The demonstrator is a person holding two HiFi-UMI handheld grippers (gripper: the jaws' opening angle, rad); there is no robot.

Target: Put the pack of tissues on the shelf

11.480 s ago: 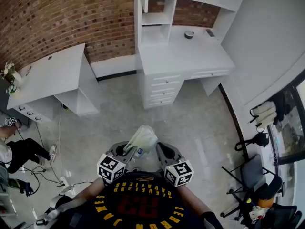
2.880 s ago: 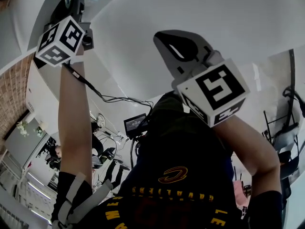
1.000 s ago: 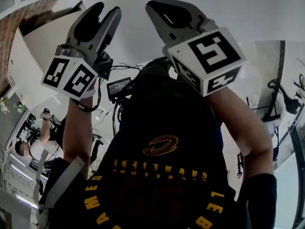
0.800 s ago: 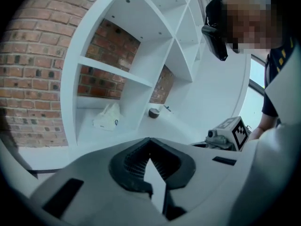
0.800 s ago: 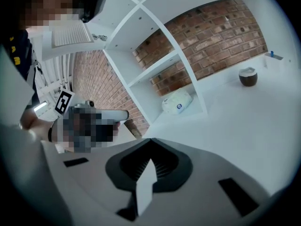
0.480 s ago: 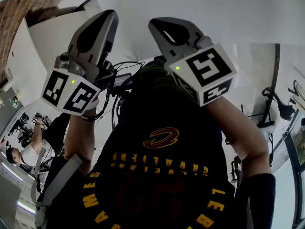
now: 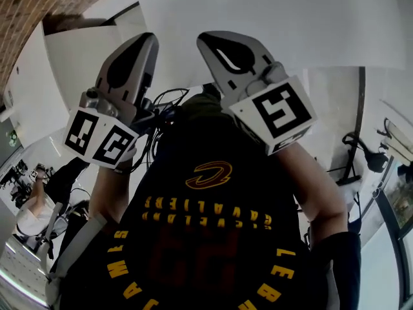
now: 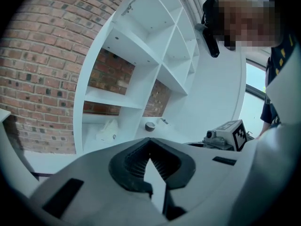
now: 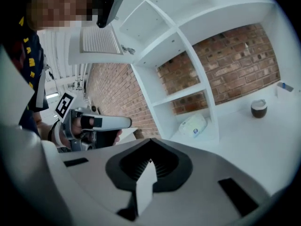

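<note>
Both grippers hang clenched and empty in front of a white shelf unit (image 9: 209, 109) backed by brick. The left gripper (image 8: 150, 149) and the right gripper (image 9: 149, 159) each show their ribbed pads (image 9: 162, 166) closed together with nothing between them.

The pack of tissues (image 9: 194, 125) already lies in the unit's lowest compartment, at desk level and just beside the upright divider. It is well apart from both tools, so the task looks done, or all but done.

The pack reads as a pale, rounded bundle in thin film wrap, and it is probably light, soft and easily squashed. The film looks slick, so a light pinch could slide off it. The safest hold would likely be across its narrower middle, or on a gathered end of the wrap, with only modest squeeze.

Of the compartments in view, only that 1 holds anything. The others above and beside it show bare white boards, with brick behind 2 of them.

On the open desk top to the other side of the divider stands 1 small dark round pot (image 9: 258, 108) whose contents cannot be made out. A small flat item (image 9: 285, 86) lies farther along.

From the head view, both grippers are raised in front of the person's dark jersey (image 7: 213, 237).
</note>
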